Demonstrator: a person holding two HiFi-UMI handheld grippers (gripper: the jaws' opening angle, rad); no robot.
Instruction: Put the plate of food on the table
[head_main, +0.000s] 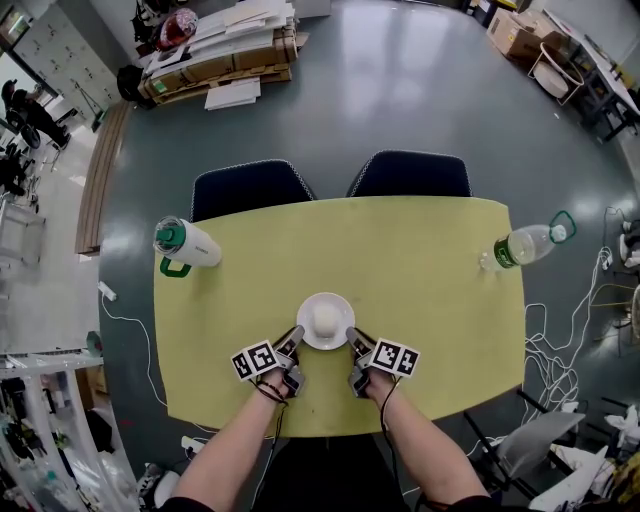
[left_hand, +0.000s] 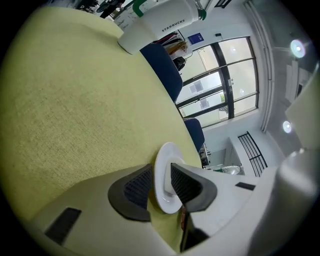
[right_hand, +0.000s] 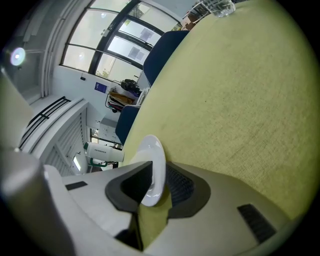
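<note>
A white plate (head_main: 309, 336) with a pale round piece of food (head_main: 326, 318) rests on the yellow-green table (head_main: 410, 270) near its front edge. My left gripper (head_main: 297, 333) is at the plate's left rim and my right gripper (head_main: 351, 336) at its right rim. In the left gripper view the plate (left_hand: 163, 159) has its rim between the jaws of the left gripper (left_hand: 161, 183), and both pads stand just off it, open. In the right gripper view the right gripper (right_hand: 159, 183) is shut on the rim of the plate (right_hand: 154, 155).
A white tumbler with a green lid (head_main: 186, 243) lies at the table's far left. A plastic bottle (head_main: 522, 245) lies at the far right. Two dark blue chairs (head_main: 250, 187) (head_main: 411, 173) stand behind the table. Cables trail on the floor at both sides.
</note>
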